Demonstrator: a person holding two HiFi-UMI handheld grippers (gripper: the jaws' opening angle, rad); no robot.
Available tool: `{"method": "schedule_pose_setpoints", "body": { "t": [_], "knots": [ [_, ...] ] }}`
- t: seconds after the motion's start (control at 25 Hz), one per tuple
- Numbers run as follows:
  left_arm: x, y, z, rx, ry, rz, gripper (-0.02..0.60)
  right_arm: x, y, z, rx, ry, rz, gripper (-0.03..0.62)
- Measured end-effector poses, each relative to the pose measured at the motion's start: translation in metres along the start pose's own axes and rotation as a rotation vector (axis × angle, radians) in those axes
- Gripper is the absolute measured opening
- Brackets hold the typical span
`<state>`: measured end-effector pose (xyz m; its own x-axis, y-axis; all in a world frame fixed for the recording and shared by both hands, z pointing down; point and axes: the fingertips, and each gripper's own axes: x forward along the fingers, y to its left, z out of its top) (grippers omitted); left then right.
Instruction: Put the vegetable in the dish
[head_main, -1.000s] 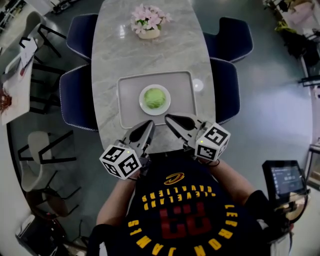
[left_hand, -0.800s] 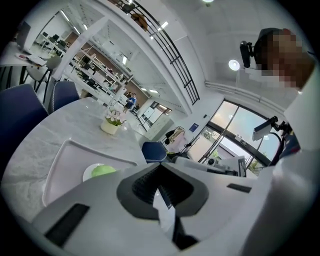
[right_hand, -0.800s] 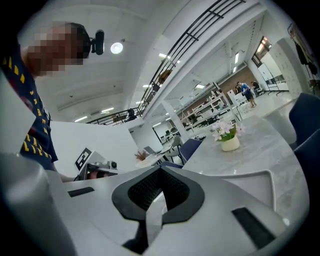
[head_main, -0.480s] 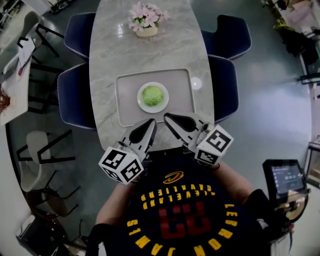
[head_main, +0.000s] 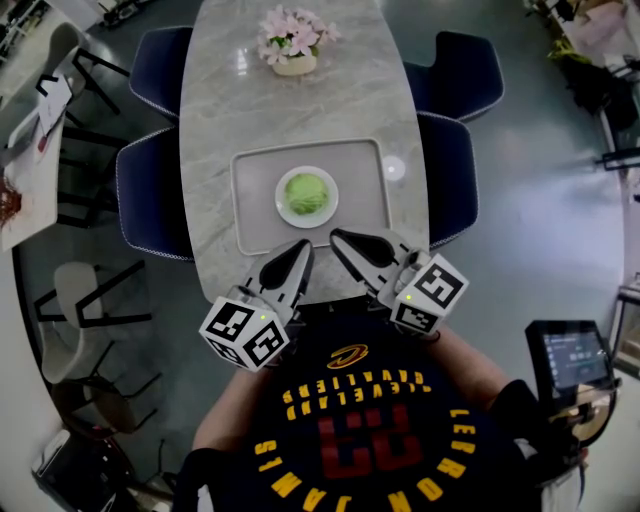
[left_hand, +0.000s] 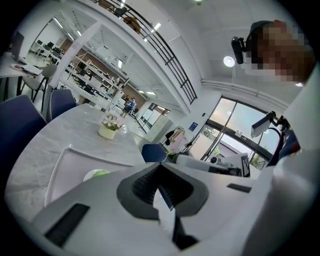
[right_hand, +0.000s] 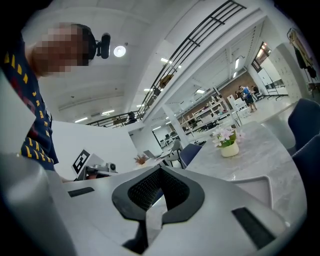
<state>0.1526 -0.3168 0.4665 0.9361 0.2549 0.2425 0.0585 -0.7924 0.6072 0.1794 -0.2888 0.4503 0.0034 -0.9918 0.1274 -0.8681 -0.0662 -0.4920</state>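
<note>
A round green vegetable (head_main: 306, 193) lies in a white dish (head_main: 283, 197) at the middle of a grey tray (head_main: 258, 205). My left gripper (head_main: 302, 246) and right gripper (head_main: 337, 238) hang side by side over the table's near edge, just short of the tray, tips pointing at it. Both are shut and hold nothing. In the left gripper view the vegetable (left_hand: 101, 173) peeks over the shut jaws, with the tray's rim (left_hand: 65, 155) around it. The right gripper view shows the tray's corner (right_hand: 260, 189) beyond its shut jaws.
The marble table (head_main: 300, 110) carries a pot of pink flowers (head_main: 291, 45) at its far end and a small white disc (head_main: 393, 169) right of the tray. Dark blue chairs (head_main: 150, 190) (head_main: 452, 175) stand along both sides. The person's dark shirt fills the lower head view.
Both grippers stay shut near the table's front edge, with only a slight shift of their marker cubes. The vegetable and dish have not moved.
</note>
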Motion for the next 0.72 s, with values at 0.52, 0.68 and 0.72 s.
{"method": "schedule_pose_setpoints", "body": {
  "t": [0.52,0.68,0.72],
  "knots": [
    [0.0066,-0.0011,-0.0010,0.003,0.009,0.003,0.000,-0.0004,0.0000,0.0032,-0.010,0.001,0.007,0.003],
    [0.0065,0.0005,-0.0031,0.002,0.014,0.005,0.000,0.0011,0.0005,0.0019,-0.010,0.004,0.007,0.003],
    [0.0067,0.0000,-0.0036,0.002,0.015,0.005,0.000,0.0010,0.0004,0.0021,-0.011,0.003,0.007,0.003]
  ]
}}
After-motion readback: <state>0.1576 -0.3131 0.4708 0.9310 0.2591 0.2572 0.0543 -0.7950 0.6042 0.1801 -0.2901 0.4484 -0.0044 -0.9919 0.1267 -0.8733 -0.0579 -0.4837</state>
